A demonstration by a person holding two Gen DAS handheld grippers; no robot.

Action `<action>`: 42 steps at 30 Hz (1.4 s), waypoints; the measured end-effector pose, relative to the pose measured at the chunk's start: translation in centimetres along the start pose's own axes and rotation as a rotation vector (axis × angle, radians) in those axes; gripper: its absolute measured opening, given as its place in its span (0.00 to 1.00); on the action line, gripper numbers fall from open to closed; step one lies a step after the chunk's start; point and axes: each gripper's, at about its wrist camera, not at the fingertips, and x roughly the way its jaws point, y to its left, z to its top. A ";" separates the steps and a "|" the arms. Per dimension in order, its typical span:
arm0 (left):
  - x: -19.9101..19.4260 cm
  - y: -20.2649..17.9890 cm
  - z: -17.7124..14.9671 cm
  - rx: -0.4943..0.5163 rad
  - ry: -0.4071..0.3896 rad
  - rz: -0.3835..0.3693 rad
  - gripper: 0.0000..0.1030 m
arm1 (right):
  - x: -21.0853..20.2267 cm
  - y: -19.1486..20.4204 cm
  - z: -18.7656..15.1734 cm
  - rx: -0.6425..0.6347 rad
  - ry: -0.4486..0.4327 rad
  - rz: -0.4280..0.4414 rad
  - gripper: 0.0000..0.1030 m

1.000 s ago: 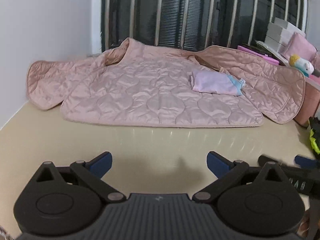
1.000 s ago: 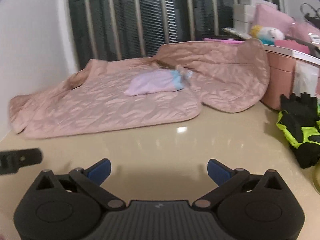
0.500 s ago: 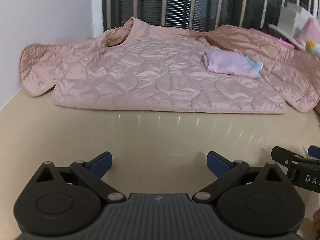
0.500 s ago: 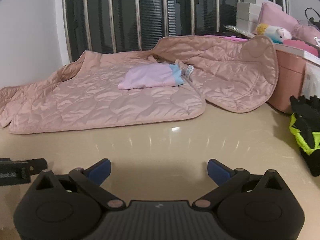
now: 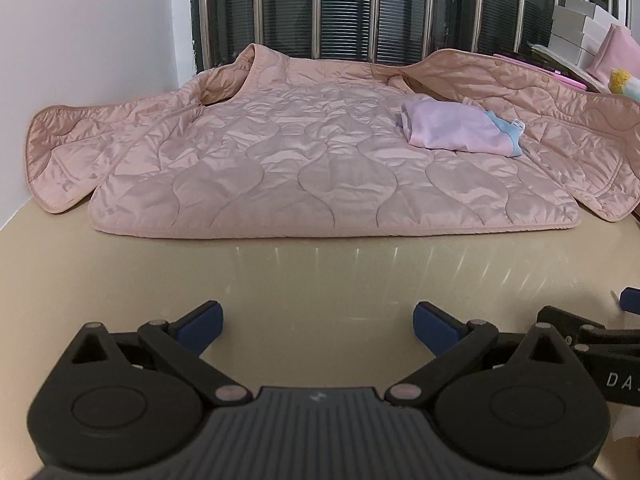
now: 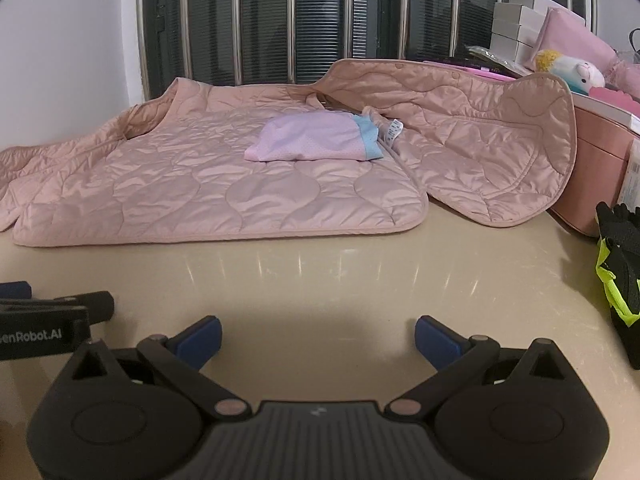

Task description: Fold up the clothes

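Since a second ago both grippers have come closer to the pink jacket (image 5: 320,168), which now looms larger. It lies spread on the far side of the table (image 5: 320,276), a folded lilac garment (image 5: 452,130) resting on it. The left gripper (image 5: 316,324) and right gripper (image 6: 318,338) hover level over the near table, wide open and empty.

From my right wrist camera I read "enRobot.AI" in white on the black body of the left gripper (image 6: 24,312) — the first letters are cut off at the frame edge. From my left wrist camera, the right gripper (image 5: 630,300) shows only "DA" on its black side — the rest runs out of view.
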 end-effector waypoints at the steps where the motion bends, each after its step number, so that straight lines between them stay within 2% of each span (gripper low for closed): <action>1: 0.0 0.0 0.0 0.000 0.000 0.000 0.99 | 0.0 0.0 0.0 0.000 0.000 0.000 1.00; 15: -1.2 -0.5 -1.3 0.024 -0.028 -0.032 1.00 | -0.1 0.1 -0.1 -0.003 -0.003 0.002 1.00; 26: -1.3 -0.7 -1.4 0.004 -0.028 -0.012 1.00 | -0.1 -0.1 0.0 0.001 -0.002 -0.001 1.00; 34: -1.3 -0.7 -1.4 0.003 -0.029 -0.009 1.00 | 0.0 -0.5 0.1 -0.032 -0.002 0.046 1.00; 42: -1.2 -0.7 -1.3 0.000 -0.028 -0.006 1.00 | -0.2 -0.2 -0.1 -0.036 -0.002 0.052 1.00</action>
